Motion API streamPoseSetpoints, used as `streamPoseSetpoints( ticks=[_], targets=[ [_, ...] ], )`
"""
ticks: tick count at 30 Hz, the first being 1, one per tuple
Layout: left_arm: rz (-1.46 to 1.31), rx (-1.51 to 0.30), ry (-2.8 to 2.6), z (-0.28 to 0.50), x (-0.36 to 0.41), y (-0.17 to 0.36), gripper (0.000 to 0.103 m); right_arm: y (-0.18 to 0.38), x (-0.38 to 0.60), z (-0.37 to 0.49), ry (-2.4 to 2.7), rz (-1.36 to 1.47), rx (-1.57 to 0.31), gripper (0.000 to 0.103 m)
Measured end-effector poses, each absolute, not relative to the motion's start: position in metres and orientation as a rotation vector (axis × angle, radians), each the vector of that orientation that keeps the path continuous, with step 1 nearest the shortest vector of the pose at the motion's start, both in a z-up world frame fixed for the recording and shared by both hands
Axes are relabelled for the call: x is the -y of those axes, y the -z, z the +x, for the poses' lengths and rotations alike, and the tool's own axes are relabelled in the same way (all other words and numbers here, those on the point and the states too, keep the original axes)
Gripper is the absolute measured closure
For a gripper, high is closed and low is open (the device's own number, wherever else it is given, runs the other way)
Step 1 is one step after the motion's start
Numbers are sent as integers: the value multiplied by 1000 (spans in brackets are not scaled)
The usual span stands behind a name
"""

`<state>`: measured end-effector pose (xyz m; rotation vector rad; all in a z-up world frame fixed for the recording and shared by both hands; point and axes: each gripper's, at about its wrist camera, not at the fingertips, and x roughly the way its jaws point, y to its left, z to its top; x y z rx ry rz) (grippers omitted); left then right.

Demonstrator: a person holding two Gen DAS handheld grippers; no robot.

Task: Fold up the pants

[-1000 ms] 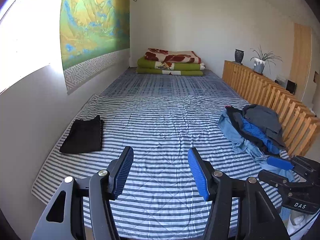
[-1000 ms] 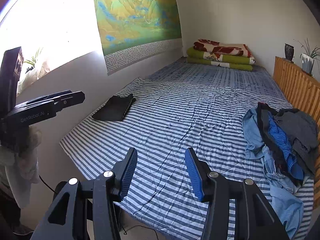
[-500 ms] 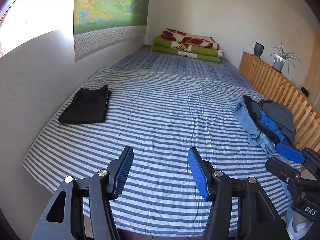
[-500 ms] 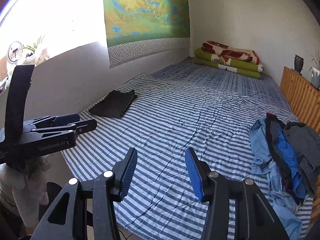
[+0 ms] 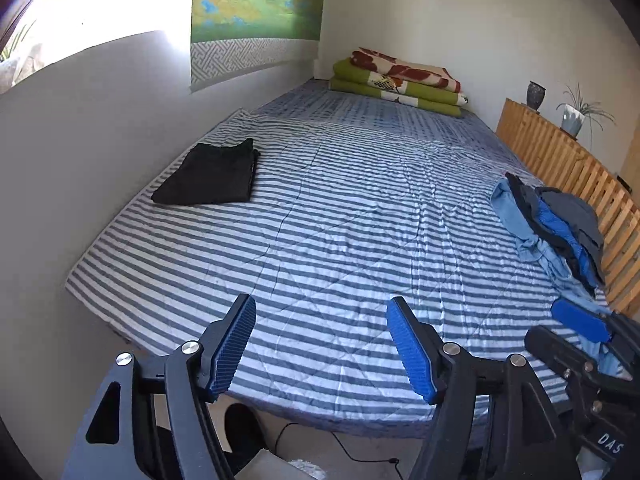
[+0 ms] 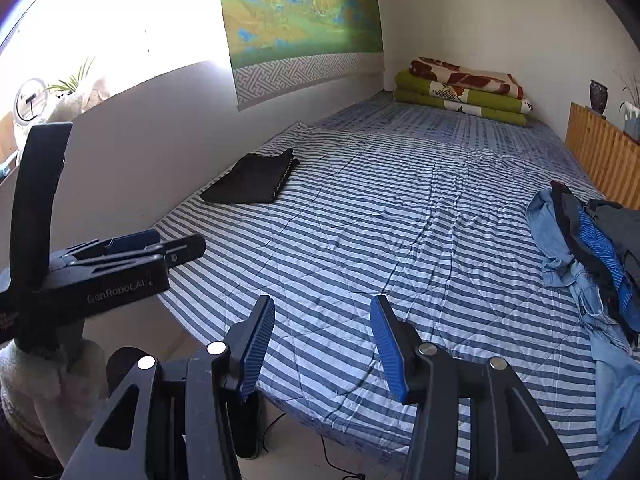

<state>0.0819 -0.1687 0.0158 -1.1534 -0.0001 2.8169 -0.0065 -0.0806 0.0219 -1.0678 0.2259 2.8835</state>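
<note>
A heap of unfolded clothes (image 5: pixel 556 224) (image 6: pixel 592 260), light blue denim with dark and bright blue pieces, lies at the bed's right side by the wooden rail. A folded black pair of pants (image 5: pixel 208 176) (image 6: pixel 252 178) rests flat at the left, near the wall. My left gripper (image 5: pixel 320 340) hovers over the near edge of the striped bed with nothing between its blue pads, and its jaws are opening. My right gripper (image 6: pixel 322 340) is open and empty over the same edge. Each gripper shows in the other's view: the right gripper (image 5: pixel 580 328) and the left gripper (image 6: pixel 132 256).
The striped bedsheet (image 5: pixel 340 220) covers a long bed against the left wall. Folded green and red blankets (image 5: pixel 400 80) are stacked at the far end. A wooden slatted rail (image 5: pixel 580 176) with a vase and a potted plant lines the right side. A cable (image 5: pixel 340 452) lies on the floor below.
Both grippers have sunk and pulled back toward the bed's near edge, so floor and cable now show. The left gripper's jaws stand wider. The clothes have not moved.
</note>
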Motion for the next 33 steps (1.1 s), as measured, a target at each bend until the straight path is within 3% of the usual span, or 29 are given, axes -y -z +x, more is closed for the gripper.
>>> streamPoseSetpoints(
  ticks=[12,33],
  targets=[
    [-1117,9,-2818,132,184,-12,17,-20,87,26,-2827,-1046,-191,57],
    [-1141,-66,-2788,129,156,-10,13,0,55,46,-2817,-1058,-306,57]
  ],
)
